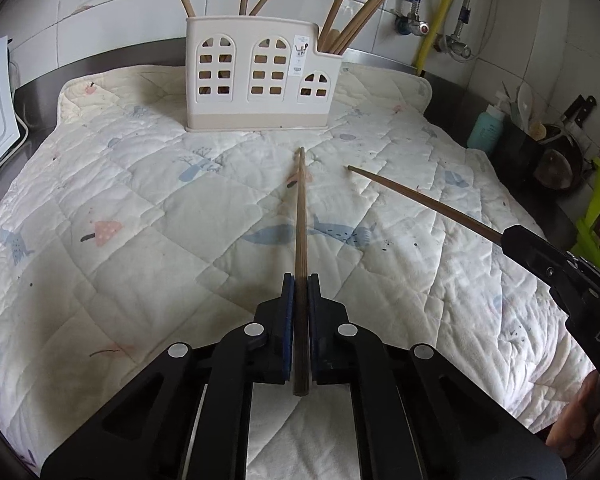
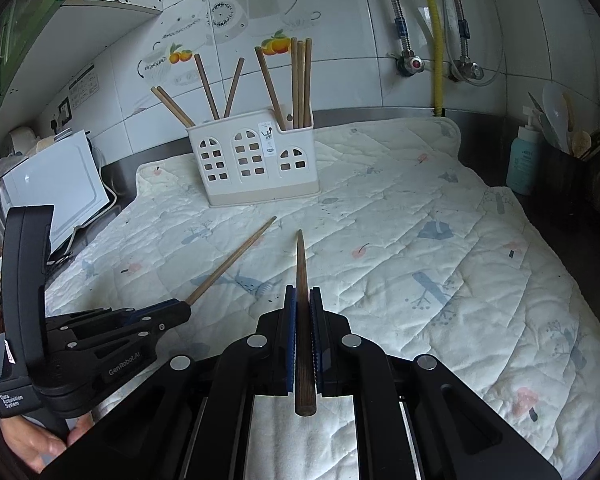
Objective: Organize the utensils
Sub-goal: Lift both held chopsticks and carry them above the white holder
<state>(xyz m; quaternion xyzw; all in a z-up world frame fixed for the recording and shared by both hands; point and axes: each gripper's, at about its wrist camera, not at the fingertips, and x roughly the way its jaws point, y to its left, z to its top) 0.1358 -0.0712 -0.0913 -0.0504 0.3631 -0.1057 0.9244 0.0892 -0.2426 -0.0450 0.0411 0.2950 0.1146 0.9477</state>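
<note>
Chopsticks are the matter here: the left gripper [image 1: 300, 280] is clamped on one chopstick [image 1: 300, 216], its tip over the quilted mat [image 1: 140, 200]; to the right, the right gripper [image 2: 303, 292] pinches a second chopstick [image 2: 300, 264]. Beyond both stands the white holder [image 1: 256, 76], more chopsticks upright inside it.

Brown chopsticks [image 1: 300, 216], cream holder [image 1: 260, 76], whale-print quilt [image 1: 140, 200]

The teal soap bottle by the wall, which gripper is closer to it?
Right. The right gripper is on the bottle's side of the quilt; the left gripper is farther off, beyond the right one. Each holds a chopstick pointing toward the white holder.
</note>
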